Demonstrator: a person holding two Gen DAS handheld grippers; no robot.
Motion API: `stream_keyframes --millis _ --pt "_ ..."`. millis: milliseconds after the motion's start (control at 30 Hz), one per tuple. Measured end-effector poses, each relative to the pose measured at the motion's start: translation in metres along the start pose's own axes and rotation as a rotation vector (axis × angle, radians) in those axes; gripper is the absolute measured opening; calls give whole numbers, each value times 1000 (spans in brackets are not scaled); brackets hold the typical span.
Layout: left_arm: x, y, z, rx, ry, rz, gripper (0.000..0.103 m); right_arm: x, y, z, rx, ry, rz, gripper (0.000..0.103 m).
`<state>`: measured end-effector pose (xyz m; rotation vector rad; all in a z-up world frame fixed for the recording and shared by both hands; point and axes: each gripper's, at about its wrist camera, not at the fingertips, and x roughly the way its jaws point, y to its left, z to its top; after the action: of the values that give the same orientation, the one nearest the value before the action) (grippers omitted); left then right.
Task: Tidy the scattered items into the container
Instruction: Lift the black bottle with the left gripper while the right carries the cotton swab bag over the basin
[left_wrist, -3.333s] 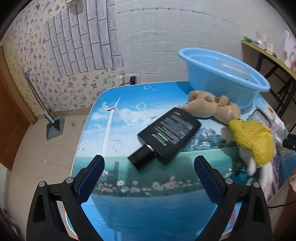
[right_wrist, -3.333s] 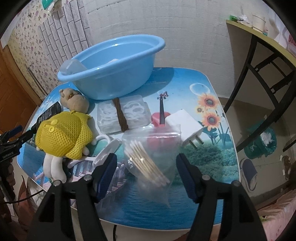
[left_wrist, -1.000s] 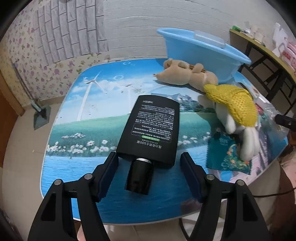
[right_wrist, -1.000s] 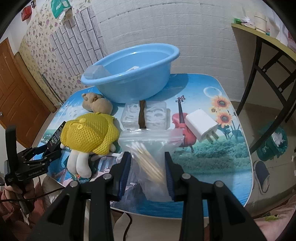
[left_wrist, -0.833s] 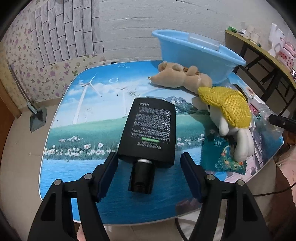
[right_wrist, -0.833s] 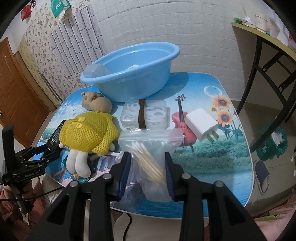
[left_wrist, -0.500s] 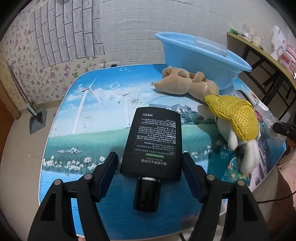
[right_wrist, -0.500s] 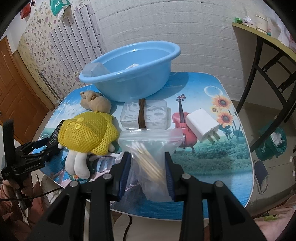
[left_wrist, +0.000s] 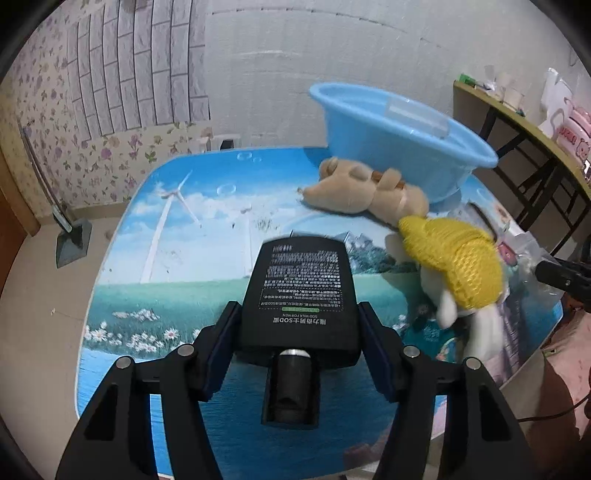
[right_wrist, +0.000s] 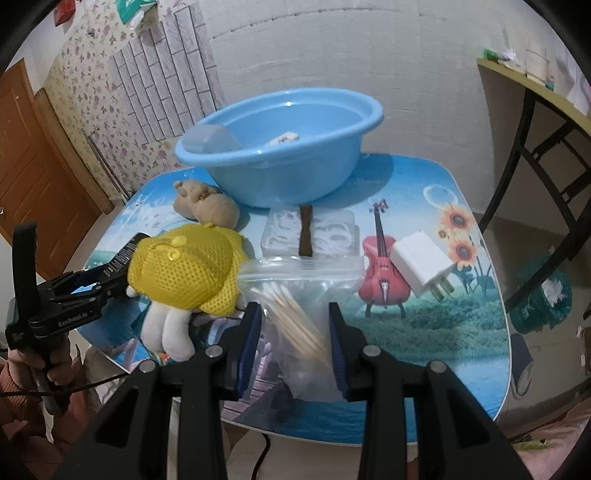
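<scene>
Blue basin (right_wrist: 280, 147) at worktop (right_wrist: 424, 332) rear holds a clear box (right_wrist: 210, 138) and a small white item. My left claw (left_wrist: 299, 341) is closing on the black bottle (left_wrist: 301, 291); right claw (right_wrist: 293, 332) grips the swab bag (right_wrist: 299, 295).

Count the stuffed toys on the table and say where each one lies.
2. The tan plush toy lies against the near left side of the blue basin. The white plush toy in yellow mesh lies in front of it, beside the bag of cotton swabs. No others show.
</scene>
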<state>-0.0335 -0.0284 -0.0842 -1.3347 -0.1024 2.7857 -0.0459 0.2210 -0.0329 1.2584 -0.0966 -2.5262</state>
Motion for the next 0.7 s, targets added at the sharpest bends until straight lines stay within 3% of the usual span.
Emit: stream_keyframes --millis 700 --pt "-43 -18 18 41 -81 -17 61 -13 -2 4 16 -46 38 34"
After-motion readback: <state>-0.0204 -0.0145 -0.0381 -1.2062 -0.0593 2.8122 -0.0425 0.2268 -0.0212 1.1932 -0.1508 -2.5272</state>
